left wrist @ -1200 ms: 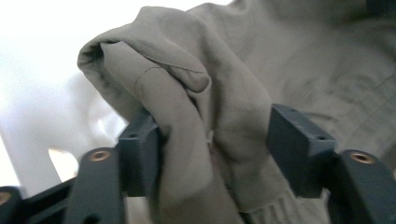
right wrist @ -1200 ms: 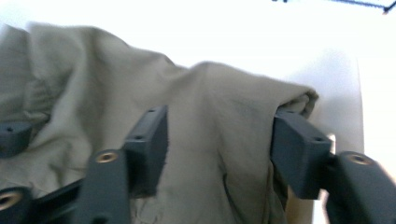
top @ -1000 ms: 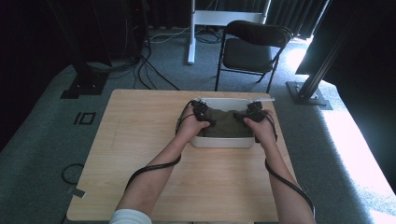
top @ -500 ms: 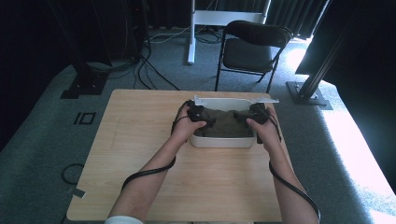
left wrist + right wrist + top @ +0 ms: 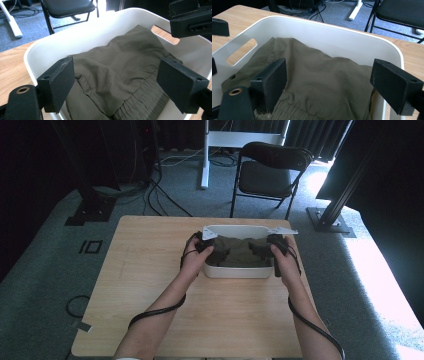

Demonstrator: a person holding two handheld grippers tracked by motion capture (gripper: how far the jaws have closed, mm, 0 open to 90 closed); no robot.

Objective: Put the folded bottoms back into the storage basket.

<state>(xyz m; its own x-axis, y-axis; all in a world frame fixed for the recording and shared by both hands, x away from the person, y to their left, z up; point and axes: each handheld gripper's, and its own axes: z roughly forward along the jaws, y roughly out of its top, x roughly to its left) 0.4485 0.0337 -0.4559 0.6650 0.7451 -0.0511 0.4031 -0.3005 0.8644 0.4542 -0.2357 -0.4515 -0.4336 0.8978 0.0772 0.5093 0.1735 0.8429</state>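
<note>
Left gripper view: olive garment [image 5: 120,75] cut off below tub [image 5: 82,37].

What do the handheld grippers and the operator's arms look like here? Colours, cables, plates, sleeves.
Both the left gripper and the right gripper are black, each with two blocky, flat-faced jaws; screw holes show on the jaw edges. A brass-coloured eyelet sits at the left gripper's base. Each carries a grey three-cornered plate on top. A black cable trails along each forearm. The forearms are bare; a pale sleeve edge shows at the left.

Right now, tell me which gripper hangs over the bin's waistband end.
The left gripper: gathered elastic of the olive shorts lies under its open jaws, in the white bin.
</note>
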